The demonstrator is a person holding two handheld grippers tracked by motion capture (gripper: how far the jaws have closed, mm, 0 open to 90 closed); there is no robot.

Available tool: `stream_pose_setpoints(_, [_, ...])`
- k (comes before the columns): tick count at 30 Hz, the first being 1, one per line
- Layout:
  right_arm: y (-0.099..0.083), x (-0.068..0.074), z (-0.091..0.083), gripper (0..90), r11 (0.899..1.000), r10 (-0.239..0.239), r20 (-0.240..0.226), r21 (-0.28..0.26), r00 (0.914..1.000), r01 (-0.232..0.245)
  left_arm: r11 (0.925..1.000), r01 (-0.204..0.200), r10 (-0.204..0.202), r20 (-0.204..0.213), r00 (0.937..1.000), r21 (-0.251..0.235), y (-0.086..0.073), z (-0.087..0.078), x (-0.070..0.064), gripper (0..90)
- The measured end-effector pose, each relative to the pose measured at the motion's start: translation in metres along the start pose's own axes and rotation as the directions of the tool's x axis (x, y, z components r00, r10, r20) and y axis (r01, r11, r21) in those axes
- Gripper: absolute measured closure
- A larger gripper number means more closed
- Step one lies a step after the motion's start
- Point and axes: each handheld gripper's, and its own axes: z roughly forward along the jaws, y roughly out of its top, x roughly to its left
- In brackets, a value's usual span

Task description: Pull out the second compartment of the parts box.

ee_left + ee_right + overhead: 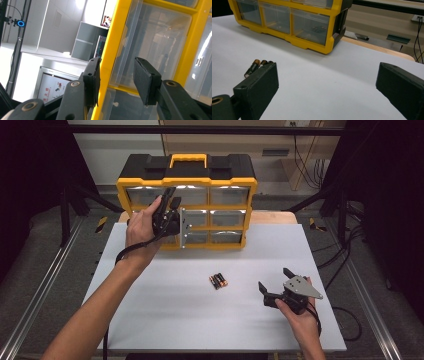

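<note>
A yellow and black organiser (186,182) with clear drawers stands at the back of the white table (200,320). My left gripper (169,197) is raised at its upper left drawer. In the left gripper view the left gripper (117,80) is open, one jaw beside the yellow frame (112,45) and the other in front of a clear drawer (155,37). Three batteries (218,280) lie side by side mid-table. My right gripper (274,278) rests low at the right, open wide and empty, with the batteries (258,65) just beyond its left jaw.
The organiser (312,46) has several clear drawers; a small dark item lies in one at its lower right. A wooden board edge (272,217) shows behind the white surface. Metal rails (45,285) and dark floor flank the table.
</note>
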Motion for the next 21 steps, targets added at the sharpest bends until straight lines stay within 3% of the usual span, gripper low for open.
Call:
stream_pose_setpoints(15, [0.0,-0.0005,0.0001,5.1,1.0,-0.009,0.002,-0.004,1.0,0.009,0.9996,-0.027,0.027,-0.007,0.9996,0.003,0.0009,0.0016,-0.0027,57.6])
stream_pose_setpoints(21, [0.0003,0.0011,0.0,5.1,1.0,-0.008,0.001,0.004,1.0,0.008,0.9998,-0.018,0.018,-0.011,0.9998,0.005,-0.0007,0.0033,-0.0028,58.1])
